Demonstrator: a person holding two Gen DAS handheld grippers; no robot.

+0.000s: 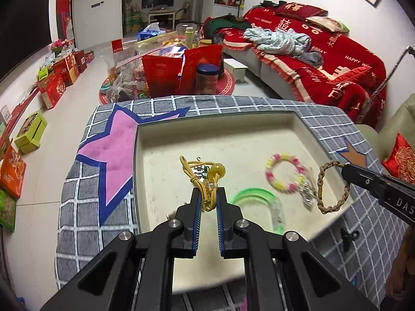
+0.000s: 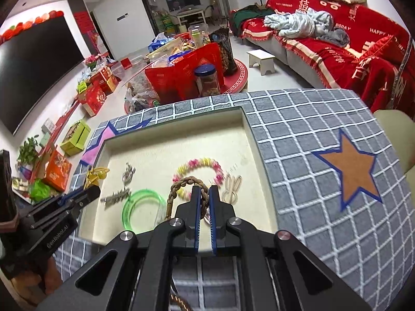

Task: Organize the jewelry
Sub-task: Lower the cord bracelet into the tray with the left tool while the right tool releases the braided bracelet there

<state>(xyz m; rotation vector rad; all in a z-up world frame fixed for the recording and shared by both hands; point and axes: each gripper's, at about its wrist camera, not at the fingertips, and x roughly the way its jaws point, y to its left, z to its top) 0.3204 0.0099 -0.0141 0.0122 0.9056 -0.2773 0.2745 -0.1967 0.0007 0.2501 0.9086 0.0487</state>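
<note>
A cream tray (image 1: 160, 140) lies on a grey checked cloth. My left gripper (image 1: 208, 191) is shut on a yellow cord necklace with an amber bead (image 1: 217, 170), held over the tray. My right gripper (image 2: 203, 189) is shut on a brown braided bracelet (image 2: 185, 181); in the left wrist view the bracelet (image 1: 321, 178) hangs from it over the tray's right edge. In the tray lie a pink and yellow bead bracelet (image 1: 284, 172), a green bangle (image 1: 262, 194), silver pieces (image 2: 128, 173) and pale earrings (image 2: 232, 186).
The grey checked cloth (image 2: 311, 134) has an orange star (image 2: 352, 165) and a pink star (image 1: 116, 150). Beyond the table edge stand red gift bags and a jar (image 1: 206, 77), boxes on the floor (image 1: 31, 129), and a red sofa (image 1: 324, 59).
</note>
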